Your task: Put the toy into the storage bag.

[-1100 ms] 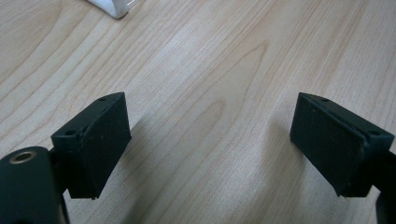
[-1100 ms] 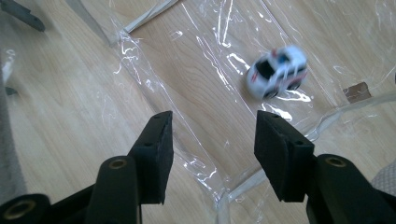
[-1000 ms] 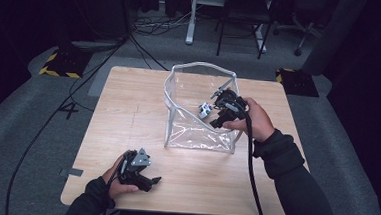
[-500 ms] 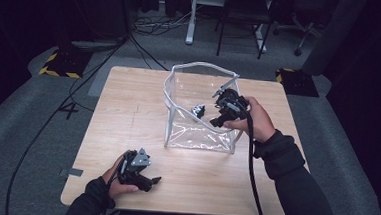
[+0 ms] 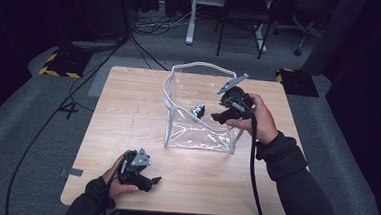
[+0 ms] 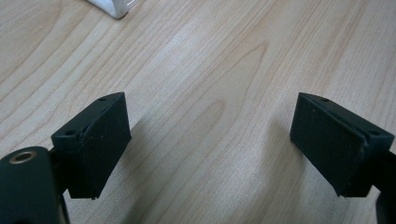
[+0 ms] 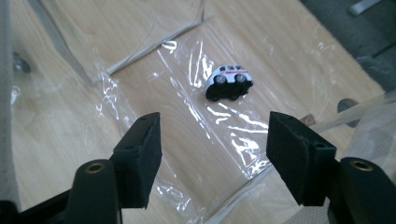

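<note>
On the pale wooden surface (image 5: 128,113) a clear plastic bag (image 5: 199,133) stands open; the toy car (image 7: 228,81) lies on its side inside, free. The right gripper (image 7: 215,154) fingers have just been opening, nothing between them. The left gripper (image 6: 210,144) rests apart, open. Best to lift straight out, clear of the rim

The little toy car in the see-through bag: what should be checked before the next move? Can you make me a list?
1. Toy car let go: ok, the right gripper has just been opening, with nothing between its jaws.
2. Car inside the clear bag: ok.
3. Car on its wheels: not ok, it lies on its side.
4. Bag standing open: ok.
5. Left gripper free: ok, open over bare table.
</note>
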### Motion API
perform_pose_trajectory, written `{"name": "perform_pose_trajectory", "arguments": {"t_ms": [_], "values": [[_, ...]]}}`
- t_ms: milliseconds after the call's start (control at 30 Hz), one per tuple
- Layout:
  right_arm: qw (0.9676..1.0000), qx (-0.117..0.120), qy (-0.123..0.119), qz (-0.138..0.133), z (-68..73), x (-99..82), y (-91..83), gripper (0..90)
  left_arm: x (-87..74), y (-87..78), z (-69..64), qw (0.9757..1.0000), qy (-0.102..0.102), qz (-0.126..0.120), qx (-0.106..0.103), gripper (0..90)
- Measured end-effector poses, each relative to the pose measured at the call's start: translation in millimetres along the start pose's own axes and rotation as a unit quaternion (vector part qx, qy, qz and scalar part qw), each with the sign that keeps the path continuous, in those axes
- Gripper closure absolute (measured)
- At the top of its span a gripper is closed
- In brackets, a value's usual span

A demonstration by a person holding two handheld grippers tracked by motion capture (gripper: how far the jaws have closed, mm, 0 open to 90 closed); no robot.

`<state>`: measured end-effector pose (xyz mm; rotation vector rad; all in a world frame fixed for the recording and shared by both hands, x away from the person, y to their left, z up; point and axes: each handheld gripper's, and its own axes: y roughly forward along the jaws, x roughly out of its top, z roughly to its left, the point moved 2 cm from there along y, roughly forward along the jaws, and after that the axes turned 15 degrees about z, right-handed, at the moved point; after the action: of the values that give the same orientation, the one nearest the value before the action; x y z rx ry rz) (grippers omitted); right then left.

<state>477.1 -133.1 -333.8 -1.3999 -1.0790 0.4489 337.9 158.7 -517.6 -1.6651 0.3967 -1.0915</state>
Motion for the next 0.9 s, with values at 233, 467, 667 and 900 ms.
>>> {"name": "perform_pose_trajectory", "arguments": {"t_ms": [233, 467, 667, 900], "values": [[0.9985, -0.027, 0.003, -0.048, 0.3, -5.4, -10.2, 30.6, -0.1, -0.1, 0.2, 1.0, 0.002, 0.002, 0.0, 12.4], [0.9928, -0.046, 0.004, -0.11, 0.4, -13.4, -24.0, 28.2, -0.1, -0.1, 0.1, 1.0, 0.001, 0.001, 0.0, 12.4], [0.9896, -0.053, 0.006, -0.134, -0.6, -20.8, -34.4, 24.9, -0.1, 0.1, -0.2, 1.0, 0.0, 0.0, -0.001, 12.4], [0.9847, -0.073, 0.019, -0.157, -5.8, -29.1, -43.1, 22.2, -0.1, 0.1, -0.2, 1.0, 0.0, 0.0, -0.001, 12.4]]}}
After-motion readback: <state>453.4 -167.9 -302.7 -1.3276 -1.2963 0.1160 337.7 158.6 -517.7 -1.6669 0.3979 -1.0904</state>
